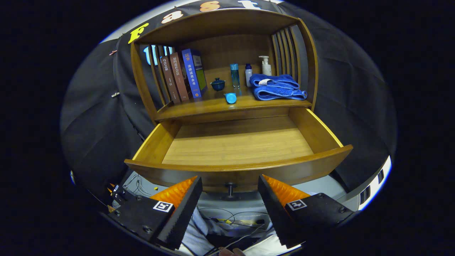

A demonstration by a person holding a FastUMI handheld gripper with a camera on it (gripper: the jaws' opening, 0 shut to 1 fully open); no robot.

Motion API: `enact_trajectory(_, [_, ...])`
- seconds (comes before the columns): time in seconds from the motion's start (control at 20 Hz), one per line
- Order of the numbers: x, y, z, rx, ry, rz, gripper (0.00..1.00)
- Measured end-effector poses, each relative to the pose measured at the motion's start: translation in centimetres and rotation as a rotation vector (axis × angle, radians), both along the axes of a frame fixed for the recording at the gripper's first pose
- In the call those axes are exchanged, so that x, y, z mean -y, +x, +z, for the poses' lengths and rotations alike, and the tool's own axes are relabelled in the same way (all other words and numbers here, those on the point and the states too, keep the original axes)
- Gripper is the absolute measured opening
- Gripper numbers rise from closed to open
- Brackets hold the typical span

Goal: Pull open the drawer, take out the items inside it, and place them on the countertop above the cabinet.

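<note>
The wooden drawer [245,170] stands pulled out just beyond my fingers, and its bare wooden floor [238,144] holds nothing that I can see. A small dark knob [230,187] sticks out of the drawer front, in line with the gap between my fingers. My gripper [230,185] is open and holds nothing. On the countertop [199,106] above the drawer lie a small blue cap-like piece [230,97], a dark blue lidded cup [217,84], a tall blue bottle [234,75], a white bottle with a blue cap [248,74], a pump bottle [265,65] and a folded blue towel [277,87].
Three books [183,74] lean at the countertop's left end against slatted side rails [156,71]. A wooden hutch roof [220,21] covers the countertop. Cables [227,217] lie on the floor under the drawer, and part of a hand [227,251] shows below my fingers.
</note>
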State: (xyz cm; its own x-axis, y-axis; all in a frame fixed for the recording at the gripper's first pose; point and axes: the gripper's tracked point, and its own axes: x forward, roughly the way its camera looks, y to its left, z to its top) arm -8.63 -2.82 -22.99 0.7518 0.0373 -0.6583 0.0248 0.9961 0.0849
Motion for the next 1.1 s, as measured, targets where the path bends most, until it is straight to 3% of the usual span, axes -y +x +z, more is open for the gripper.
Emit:
enact_trajectory(0.6, [-0.2,1.9,-3.6,-0.099,0.034,-0.041,0.99])
enact_trajectory(1.1, [-0.8,10.0,-3.3,-0.042,0.014,-0.012,1.00])
